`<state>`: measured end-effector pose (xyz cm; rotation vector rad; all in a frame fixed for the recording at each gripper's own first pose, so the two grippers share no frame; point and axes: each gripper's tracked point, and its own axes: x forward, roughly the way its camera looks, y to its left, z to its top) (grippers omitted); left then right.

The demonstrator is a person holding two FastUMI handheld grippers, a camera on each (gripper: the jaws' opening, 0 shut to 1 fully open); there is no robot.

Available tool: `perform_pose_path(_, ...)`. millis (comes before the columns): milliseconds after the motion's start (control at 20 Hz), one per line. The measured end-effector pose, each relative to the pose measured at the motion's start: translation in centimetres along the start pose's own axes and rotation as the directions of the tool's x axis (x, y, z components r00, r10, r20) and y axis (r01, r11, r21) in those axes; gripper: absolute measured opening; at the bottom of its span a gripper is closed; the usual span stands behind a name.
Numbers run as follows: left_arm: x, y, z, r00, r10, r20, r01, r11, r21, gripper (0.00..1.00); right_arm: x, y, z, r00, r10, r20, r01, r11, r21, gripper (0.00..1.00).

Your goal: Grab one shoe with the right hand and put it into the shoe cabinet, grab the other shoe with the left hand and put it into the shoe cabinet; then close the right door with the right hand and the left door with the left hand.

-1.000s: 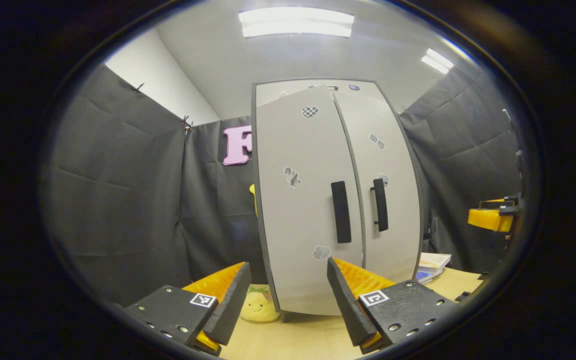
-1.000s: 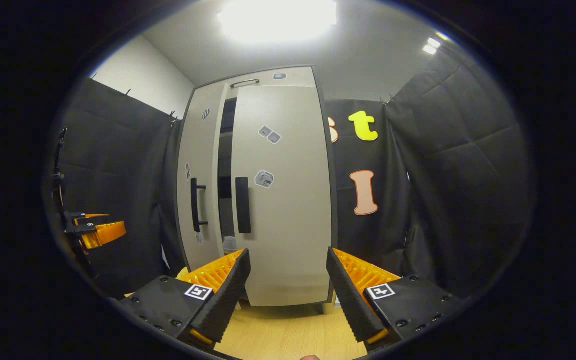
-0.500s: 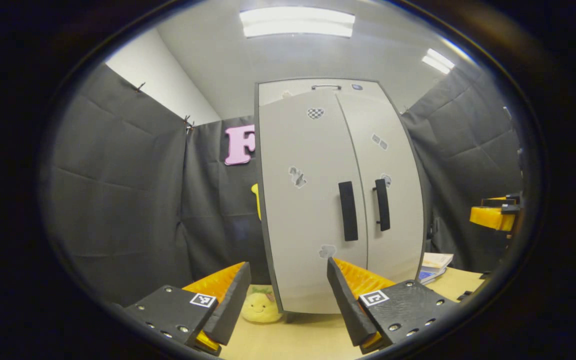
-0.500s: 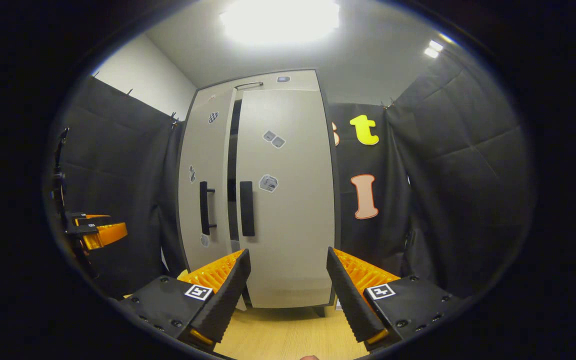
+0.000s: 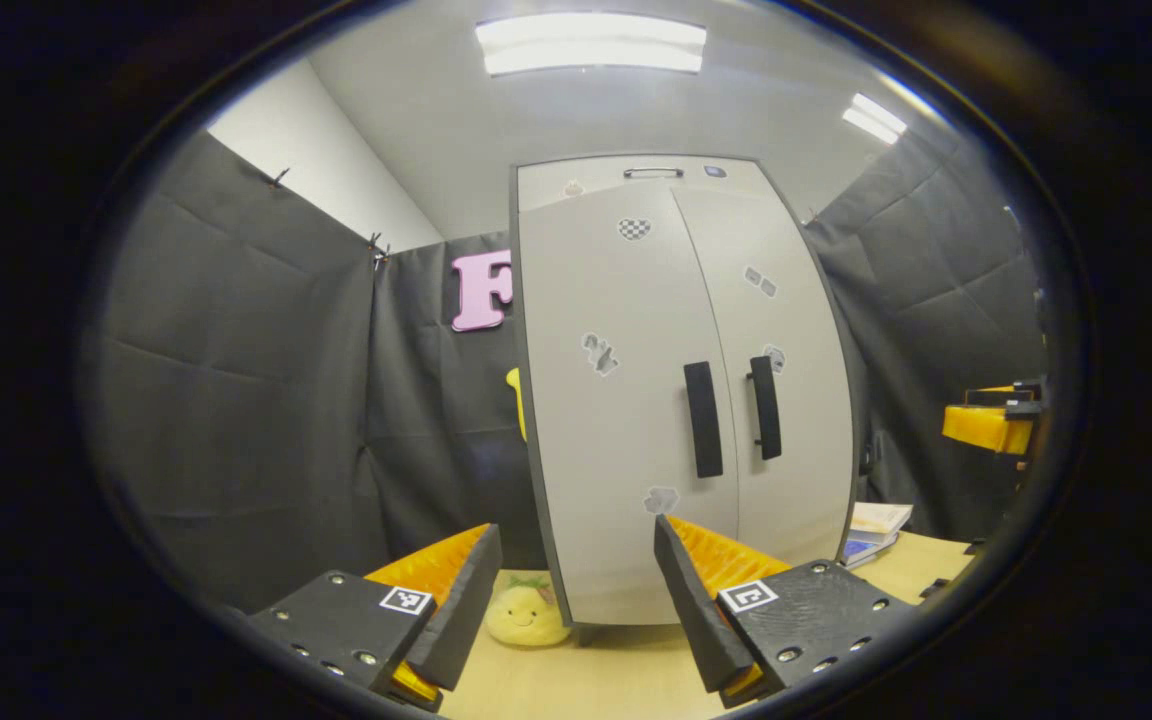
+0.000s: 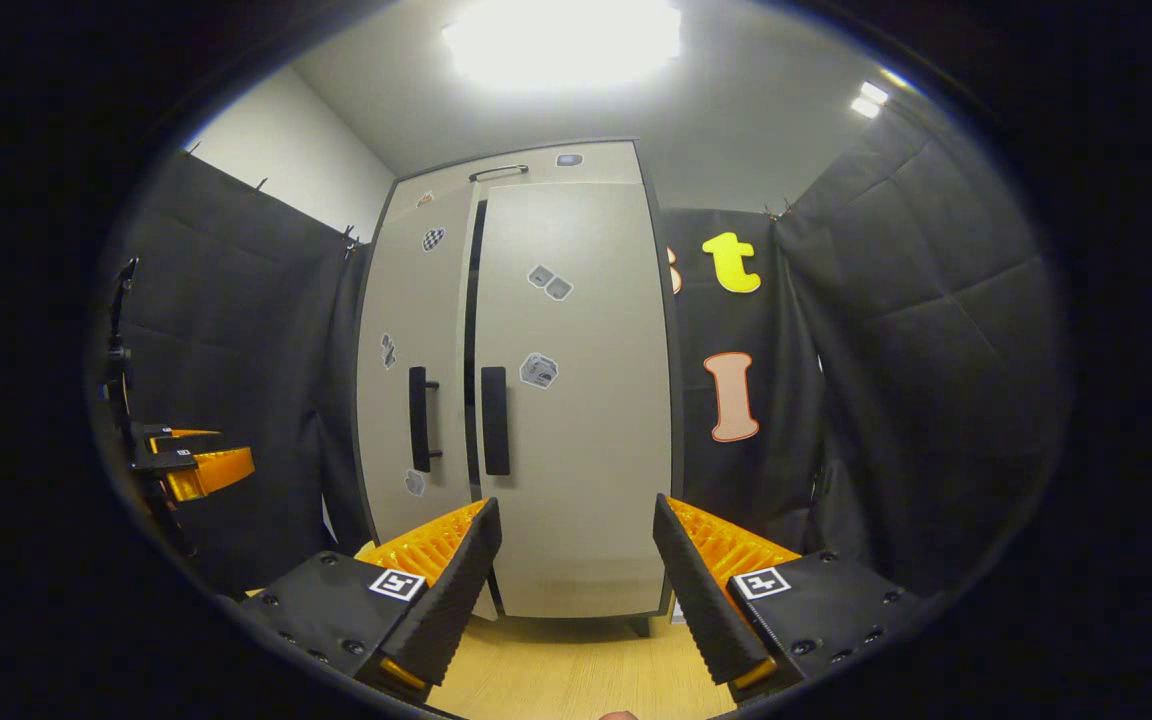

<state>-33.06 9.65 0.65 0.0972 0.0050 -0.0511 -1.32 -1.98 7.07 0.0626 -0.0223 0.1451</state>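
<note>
The pale grey shoe cabinet (image 5: 681, 400) stands upright on the table ahead of me. In the left gripper view its left door (image 5: 616, 420) and right door (image 5: 796, 400) look flush, with their black handles (image 5: 703, 418) side by side. In the right gripper view a thin dark slit (image 6: 476, 300) is left between the left door (image 6: 414, 330) and the right door (image 6: 576, 400). The doors hide the inside. My left gripper (image 5: 576, 530) is open and holds nothing, a short way in front of the left door. My right gripper (image 6: 576, 510) is open too, facing the right door. The right gripper (image 5: 986, 425) shows far right, the left gripper (image 6: 191, 470) far left.
A yellow plush toy (image 5: 526, 615) lies on the wooden table (image 5: 616, 680) at the cabinet's left foot. A few books (image 5: 871, 530) lie to the cabinet's right. Black cloth walls close in the booth on both sides.
The left door has swung inward. The wide dark gap between the doors has shrunk to a thin slit. Both grippers stay open and have barely moved.
</note>
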Motion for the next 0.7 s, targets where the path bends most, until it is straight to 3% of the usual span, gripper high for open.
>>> perform_pose_path(700, -0.39, 0.49, 0.06, 1.000, 0.015, 0.001, -0.015, 1.000, -0.005, 0.89, 0.21, -0.23, 0.32, 1.000, 0.000, 0.013, 0.000, 1.000, 0.000, 0.96)
